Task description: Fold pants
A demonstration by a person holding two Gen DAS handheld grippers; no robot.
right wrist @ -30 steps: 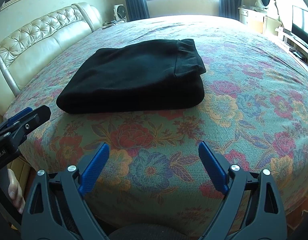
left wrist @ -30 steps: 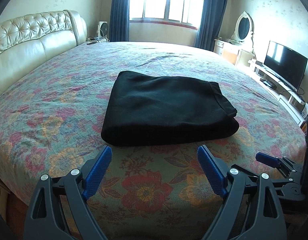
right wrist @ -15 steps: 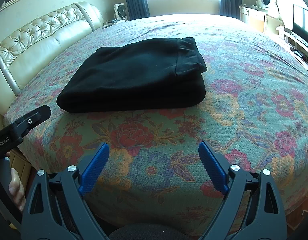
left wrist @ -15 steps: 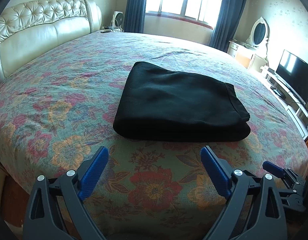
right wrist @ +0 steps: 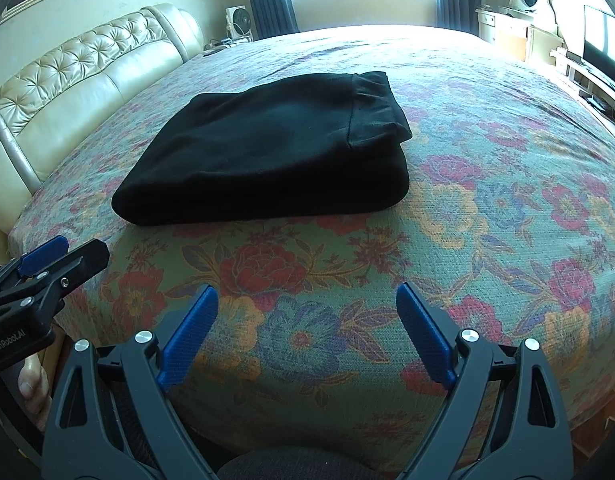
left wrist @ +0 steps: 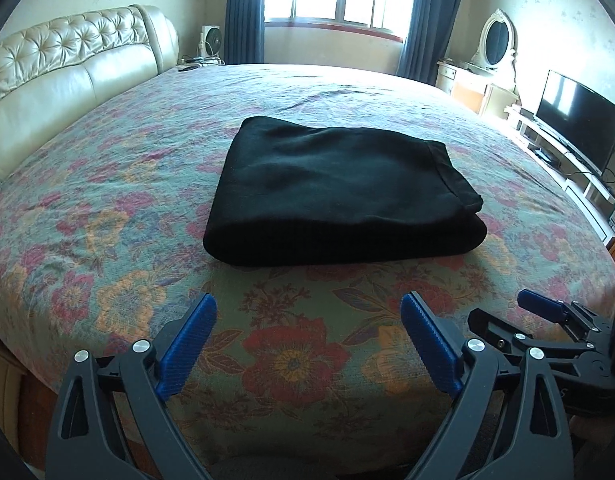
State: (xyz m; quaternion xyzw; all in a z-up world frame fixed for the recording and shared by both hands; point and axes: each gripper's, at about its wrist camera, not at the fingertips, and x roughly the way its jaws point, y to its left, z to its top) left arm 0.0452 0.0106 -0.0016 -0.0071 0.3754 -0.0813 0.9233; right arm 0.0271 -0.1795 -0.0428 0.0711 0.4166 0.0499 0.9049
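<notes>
The left gripper hangs over the near edge of the bed, blue pads spread wide and holding nothing. The right gripper beside it is likewise spread and empty. Ahead of both, apart from them, the black pants lie on the floral bedspread as a thick folded rectangle, waistband on top at the right end.
</notes>
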